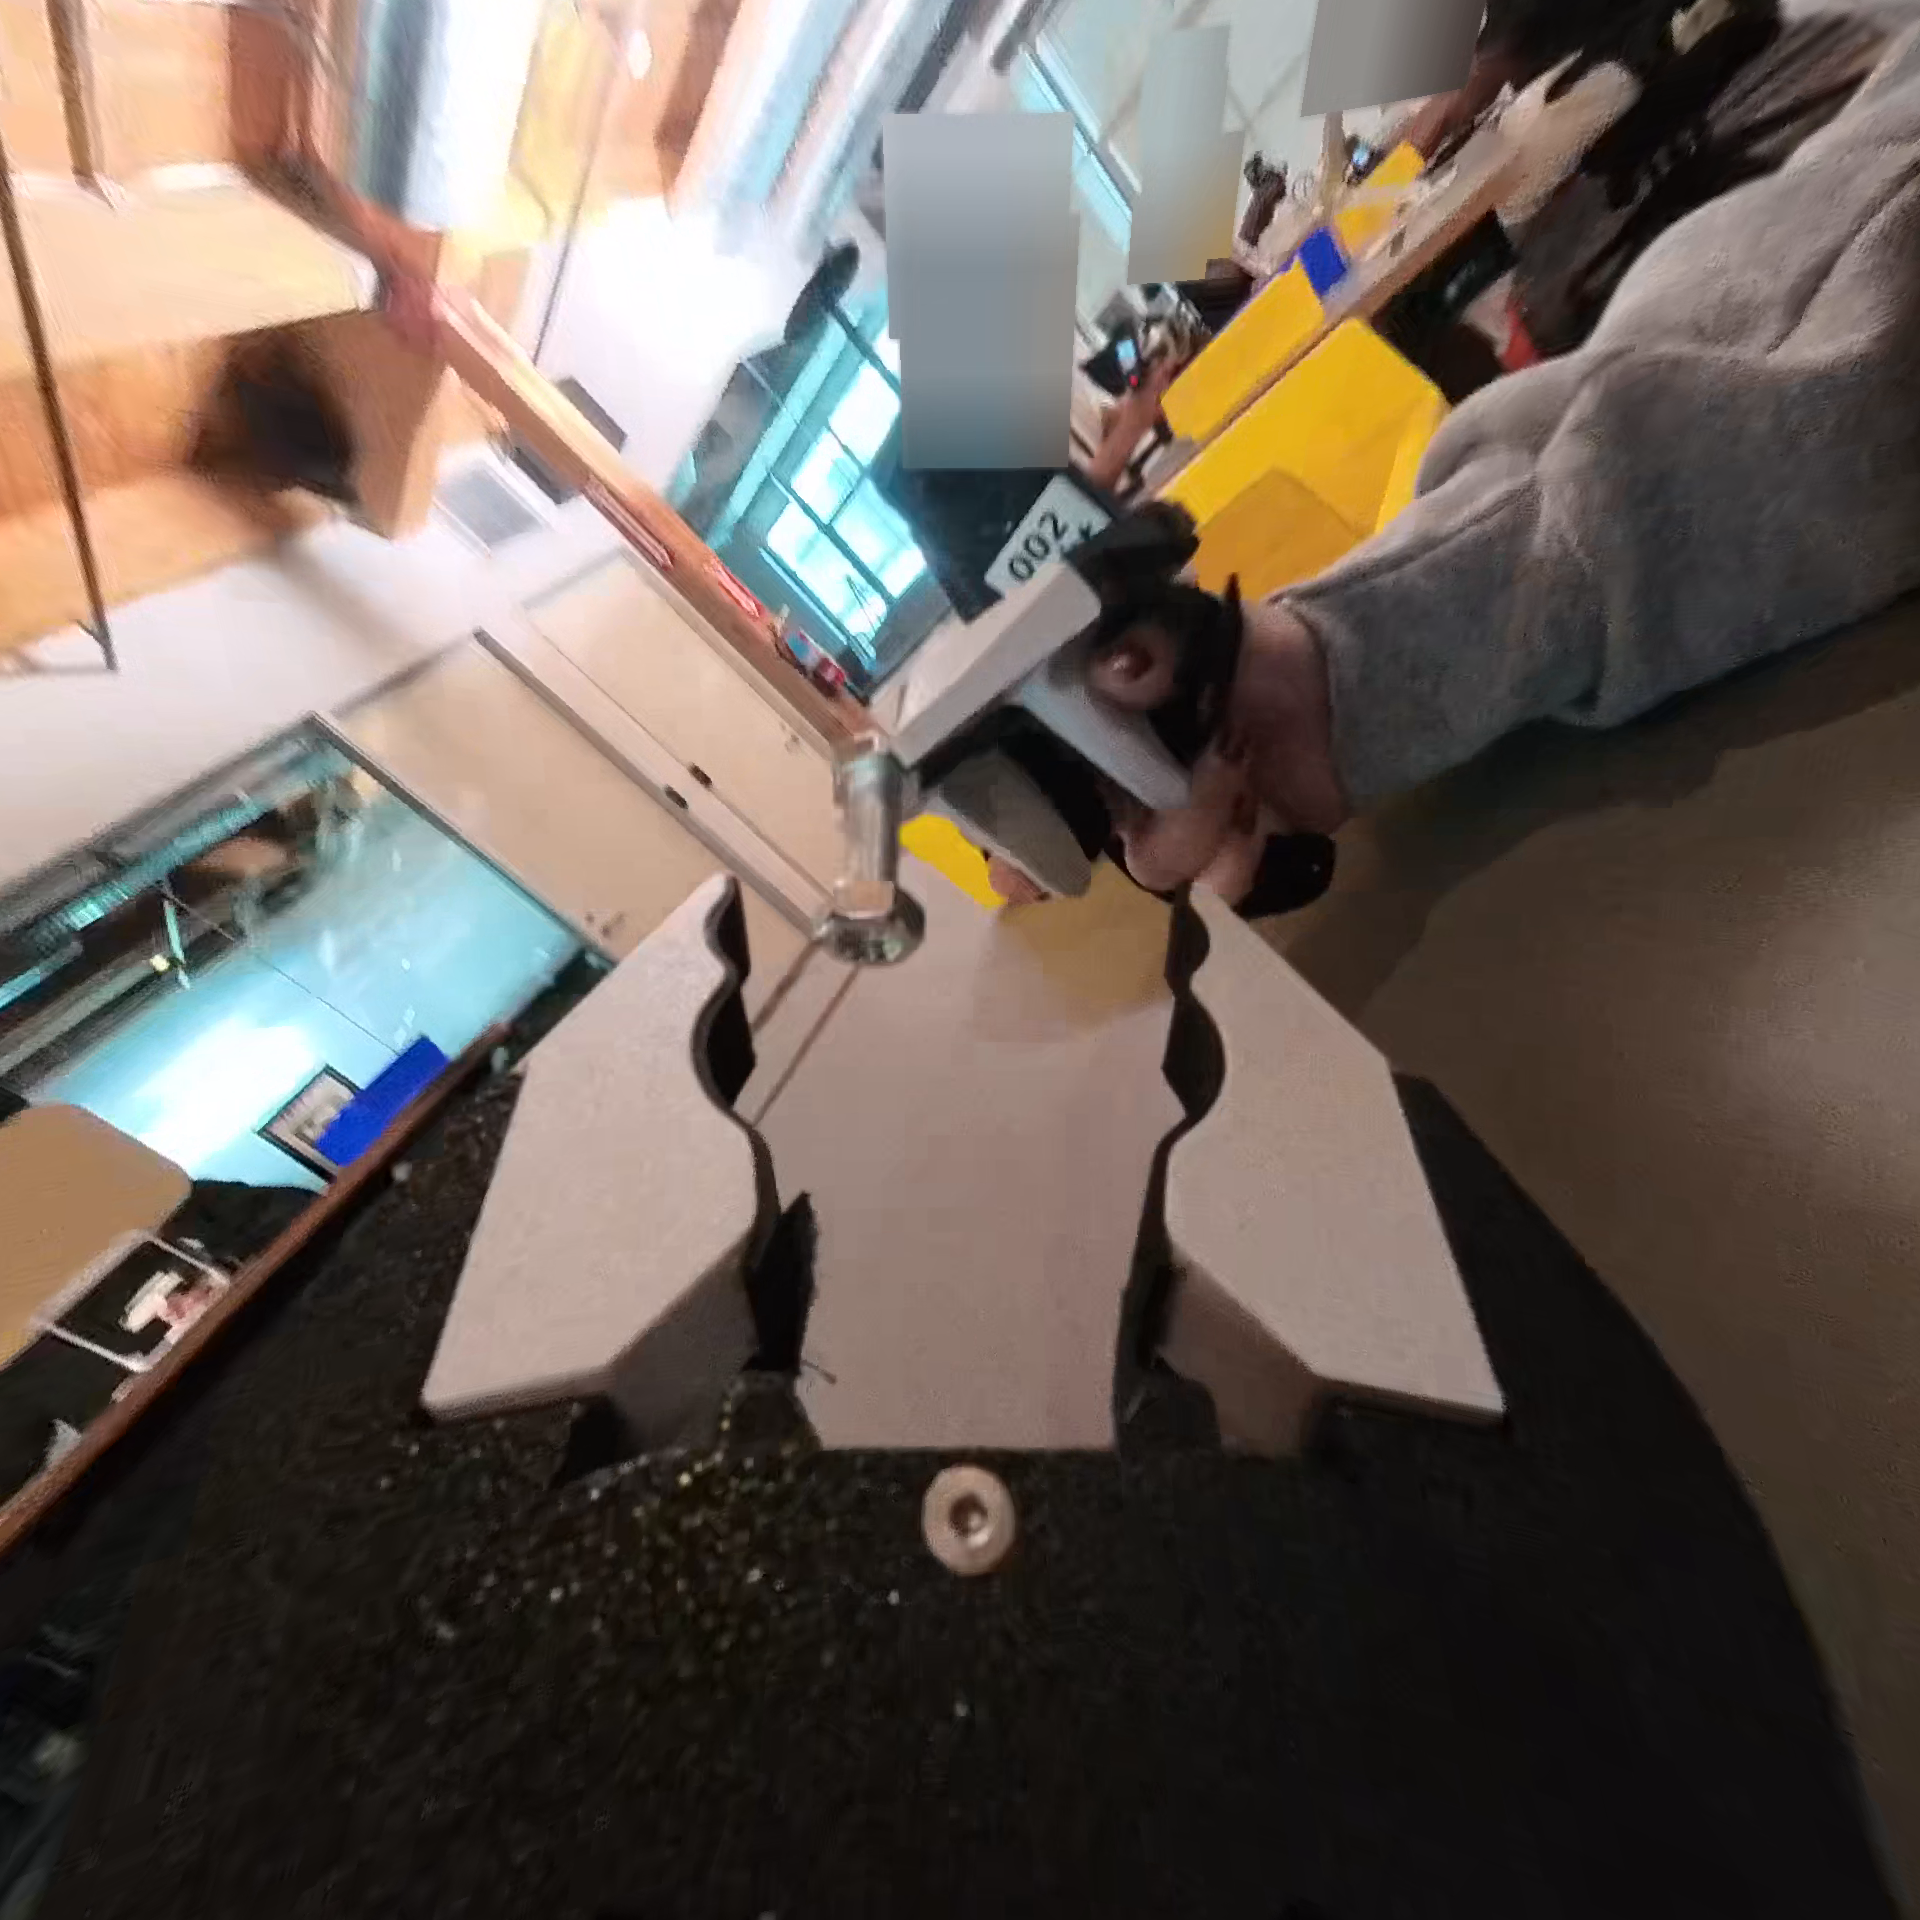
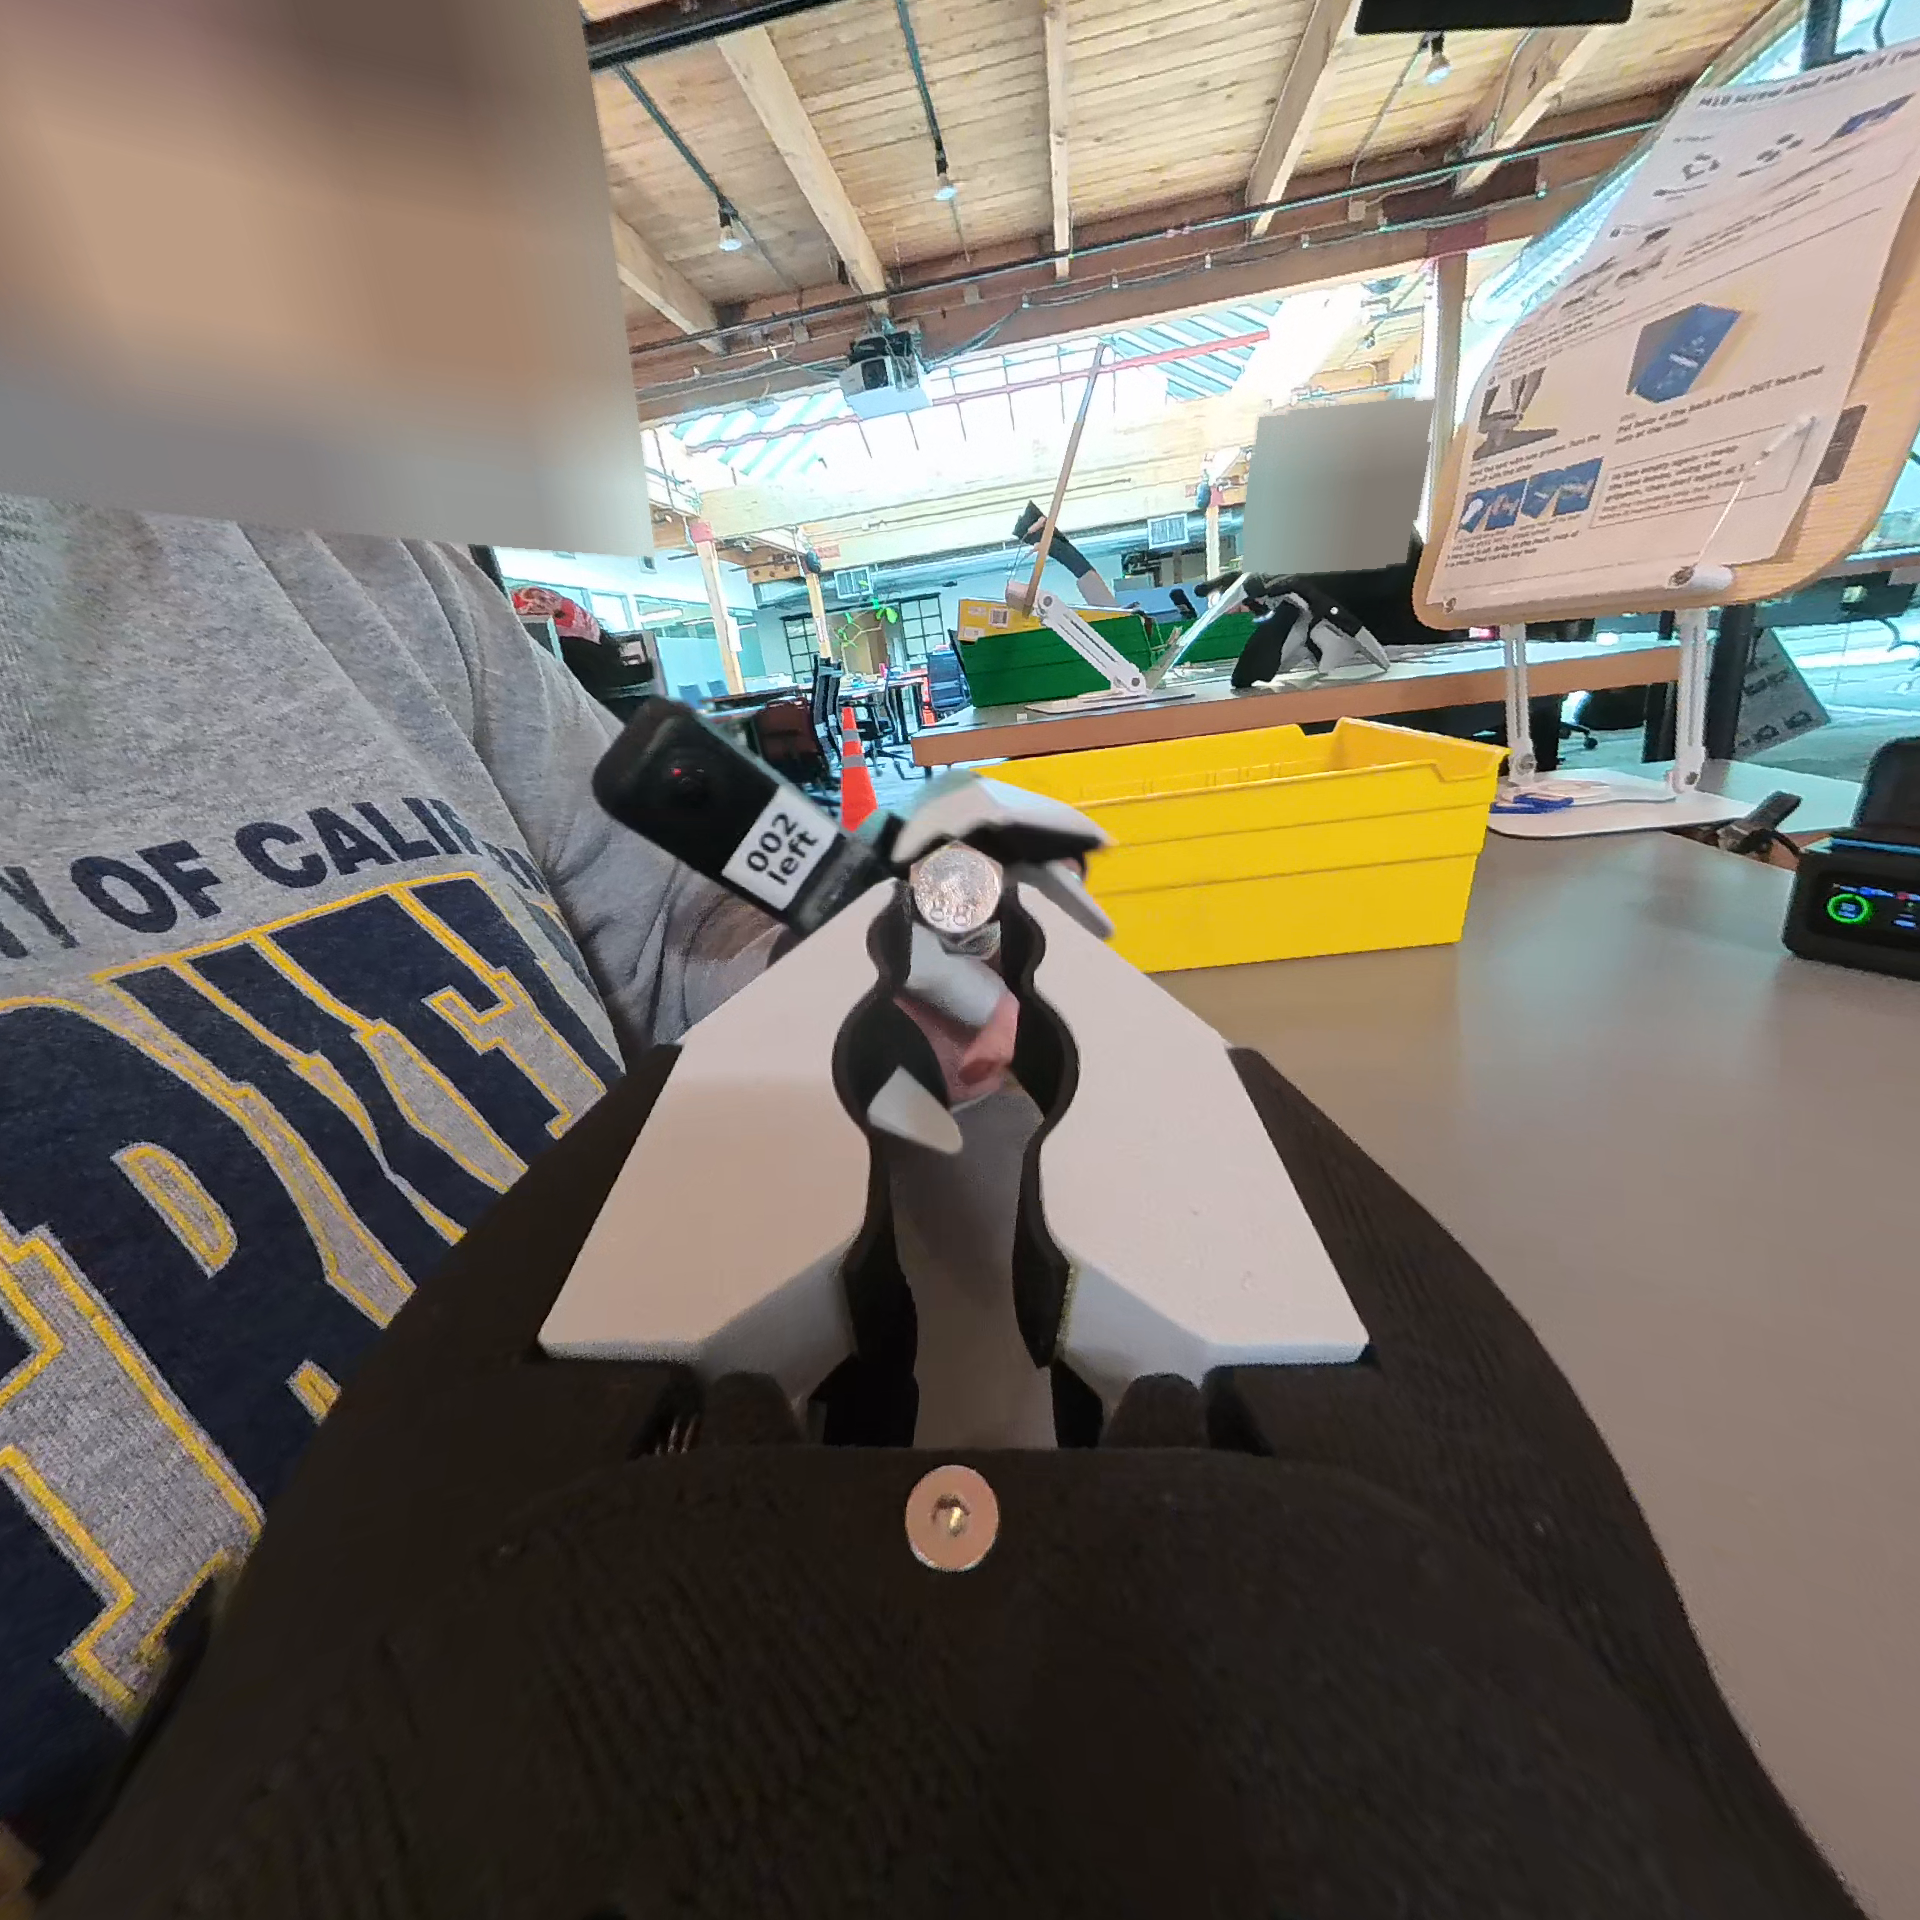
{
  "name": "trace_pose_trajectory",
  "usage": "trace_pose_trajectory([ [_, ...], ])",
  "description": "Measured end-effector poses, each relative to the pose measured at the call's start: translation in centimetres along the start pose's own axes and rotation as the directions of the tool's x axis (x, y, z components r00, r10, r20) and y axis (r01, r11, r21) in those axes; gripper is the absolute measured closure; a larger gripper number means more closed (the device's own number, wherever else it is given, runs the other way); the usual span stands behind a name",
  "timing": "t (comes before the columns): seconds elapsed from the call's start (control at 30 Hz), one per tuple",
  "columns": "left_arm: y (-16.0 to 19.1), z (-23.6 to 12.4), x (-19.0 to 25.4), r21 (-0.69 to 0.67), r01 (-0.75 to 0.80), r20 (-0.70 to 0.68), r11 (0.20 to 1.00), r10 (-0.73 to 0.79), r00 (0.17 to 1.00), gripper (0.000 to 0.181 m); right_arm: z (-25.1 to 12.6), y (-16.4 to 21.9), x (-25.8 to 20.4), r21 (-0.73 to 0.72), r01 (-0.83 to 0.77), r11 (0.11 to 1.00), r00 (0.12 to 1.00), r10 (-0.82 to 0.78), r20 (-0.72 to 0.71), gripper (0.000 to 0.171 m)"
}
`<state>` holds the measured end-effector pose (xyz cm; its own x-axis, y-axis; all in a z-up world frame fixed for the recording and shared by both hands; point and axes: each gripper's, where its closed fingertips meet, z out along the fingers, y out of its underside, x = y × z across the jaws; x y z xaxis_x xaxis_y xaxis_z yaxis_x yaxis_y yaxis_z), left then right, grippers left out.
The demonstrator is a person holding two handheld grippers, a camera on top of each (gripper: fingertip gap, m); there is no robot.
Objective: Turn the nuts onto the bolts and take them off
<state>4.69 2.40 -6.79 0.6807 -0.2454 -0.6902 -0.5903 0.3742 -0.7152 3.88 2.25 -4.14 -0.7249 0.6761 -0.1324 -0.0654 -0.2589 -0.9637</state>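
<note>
In the left wrist view, the left gripper (image 1: 961,925) fills the lower middle of the frame, its two pale grey scalloped fingers (image 1: 623,1164) spread wide with nothing between them. Just beyond their tips, at centre frame, one shiny silver steel bolt (image 1: 871,831) stands on end with its flanged head lowest. The right gripper (image 1: 914,769) closes on the bolt's upper end from the right, carried by a hand (image 1: 1262,748) in a grey sleeve (image 1: 1558,540). Whether a nut sits on the shank cannot be told.

In the right wrist view, the right gripper (image 2: 956,914) has its two pale fingers (image 2: 727,1174) drawn narrow onto that single bolt (image 2: 956,885), whose round end faces the camera at centre. The left gripper (image 2: 997,831) shows just behind it, with its black camera (image 2: 686,790) to the left. Farther off, right of centre, two stacked yellow plastic bins (image 2: 1288,842) rest on the grey table (image 2: 1610,1091). One white instruction sheet on a wooden stand (image 2: 1704,343) occupies the upper right.
</note>
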Motion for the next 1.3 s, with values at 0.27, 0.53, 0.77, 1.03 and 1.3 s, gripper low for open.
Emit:
trace_pose_trajectory([
  [0.27, 0.4, 0.4, 0.8, -0.030, -0.081, -0.008, 0.996, 0.081, 0.997, 0.106, 0.1, -0.3, -0.3, 0.023, -0.012, 1.000, 1.000, 0.012, 0.022, 0.156],
  [0.53, -0.4, -0.1, -0.7, 0.011, -0.067, 0.071, 0.998, 0.066, 0.995, 0.106, 0.2, -0.2, -0.3, 0.019, -0.030, 0.999, 0.999, 0.029, 0.028, 0.156],
  [0.77, 0.4, 0.4, 0.3, -0.043, -0.226, 0.063, 0.973, 0.229, 0.971, 0.113, 0.1, -0.4, -0.6, 0.033, -0.036, 0.999, 0.998, 0.034, 0.047, 0.156],
  [1.03, 0.3, 0.0, -1.2, -0.025, -0.120, 0.104, 0.992, 0.122, 0.987, 0.111, 0.2, -0.2, -0.6, 0.022, -0.046, 0.999, 0.998, 0.045, 0.047, 0.157],
  [1.3, 1.6, 0.8, 0.1, -0.097, -0.184, 0.046, 0.978, 0.189, 0.981, 0.118, 0.2, -0.4, -0.8, 0.032, -0.048, 0.998, 0.997, 0.046, 0.058, 0.157],
])
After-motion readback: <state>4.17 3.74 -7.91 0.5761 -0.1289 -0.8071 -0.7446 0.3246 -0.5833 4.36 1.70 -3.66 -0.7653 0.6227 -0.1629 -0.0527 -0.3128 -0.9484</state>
